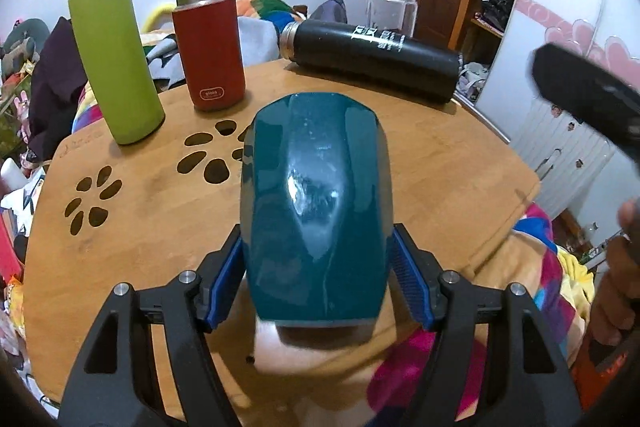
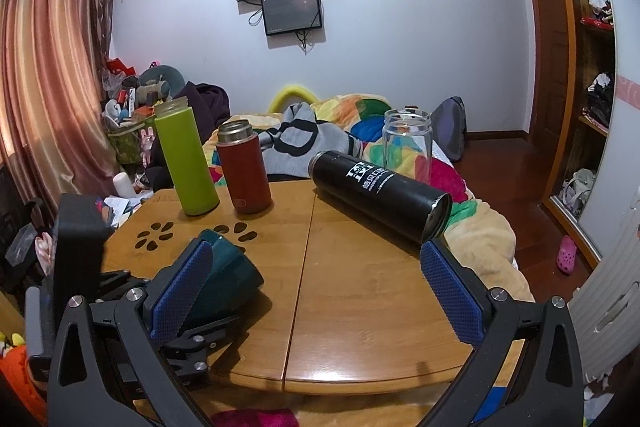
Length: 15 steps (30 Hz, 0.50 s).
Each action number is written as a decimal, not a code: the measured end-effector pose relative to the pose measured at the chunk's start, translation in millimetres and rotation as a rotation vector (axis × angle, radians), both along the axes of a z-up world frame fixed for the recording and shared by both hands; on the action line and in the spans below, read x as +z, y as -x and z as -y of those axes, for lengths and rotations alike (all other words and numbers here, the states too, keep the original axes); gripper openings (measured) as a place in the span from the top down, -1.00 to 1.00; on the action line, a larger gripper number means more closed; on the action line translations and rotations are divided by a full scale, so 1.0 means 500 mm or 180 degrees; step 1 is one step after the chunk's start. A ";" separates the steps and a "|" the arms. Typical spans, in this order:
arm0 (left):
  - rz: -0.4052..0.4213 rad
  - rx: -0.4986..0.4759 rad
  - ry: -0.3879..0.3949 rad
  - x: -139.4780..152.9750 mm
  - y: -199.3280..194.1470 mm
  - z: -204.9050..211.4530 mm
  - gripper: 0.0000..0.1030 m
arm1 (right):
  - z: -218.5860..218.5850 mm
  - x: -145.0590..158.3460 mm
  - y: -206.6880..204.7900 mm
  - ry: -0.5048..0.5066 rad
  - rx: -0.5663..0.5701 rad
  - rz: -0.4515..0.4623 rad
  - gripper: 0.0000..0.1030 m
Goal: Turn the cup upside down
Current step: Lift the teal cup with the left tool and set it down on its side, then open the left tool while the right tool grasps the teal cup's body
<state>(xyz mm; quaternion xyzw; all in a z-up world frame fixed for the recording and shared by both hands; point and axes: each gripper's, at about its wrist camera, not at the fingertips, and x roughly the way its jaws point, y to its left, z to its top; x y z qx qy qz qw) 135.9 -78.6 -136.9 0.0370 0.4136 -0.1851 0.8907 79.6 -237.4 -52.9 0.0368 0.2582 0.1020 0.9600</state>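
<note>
On the far left of the wooden table (image 2: 360, 307) a green bottle (image 2: 186, 161) stands upright, and just right of it a red flask (image 2: 245, 173) stands upright too, both without lids. In front of them, paw-print cutouts (image 1: 94, 201) pierce the tabletop.

My left gripper (image 1: 318, 283) is clamped on the teal cup (image 1: 316, 203): its blue pads (image 1: 410, 287) press against the cup's two sides near the end closest to the camera. From my left wrist view the cup points away from me, tilted over the near half of the table; from my right wrist view it (image 2: 226, 275) leans on its side, held low at the table's left front. I cannot tell whether it touches the wood.

Further right, a black bottle (image 2: 380, 193) with white lettering lies on its side across the back of the table, its open mouth toward the red flask. Behind it a clear glass jar (image 2: 407, 143) stands upright.

My right gripper (image 2: 316, 299) hangs over the near edge of the table with its fingers (image 2: 452, 295) spread wide apart, holding nothing. The cup sits to its left, partly behind the left pad.
</note>
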 end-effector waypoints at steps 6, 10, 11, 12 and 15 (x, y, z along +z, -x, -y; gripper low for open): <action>0.0078 -0.0084 0.0227 0.026 0.049 -0.043 -0.34 | -0.025 -0.020 0.005 0.0053 0.0121 -0.0033 -1.00; 0.0240 0.0061 0.0270 0.051 0.086 -0.103 -0.34 | -0.051 -0.039 0.010 0.0114 0.0243 -0.0072 -1.00; 0.0285 0.0118 0.0267 0.056 0.090 -0.117 -0.34 | -0.061 -0.047 0.010 0.0120 0.0296 -0.0094 -1.00; 0.0328 0.0180 0.0280 0.062 0.095 -0.135 -0.34 | -0.069 -0.052 0.009 0.0122 0.0337 -0.0116 -1.00; 0.0377 0.0364 0.0215 0.064 0.083 -0.167 -0.27 | -0.087 -0.063 0.000 0.0118 0.0436 -0.0195 -1.00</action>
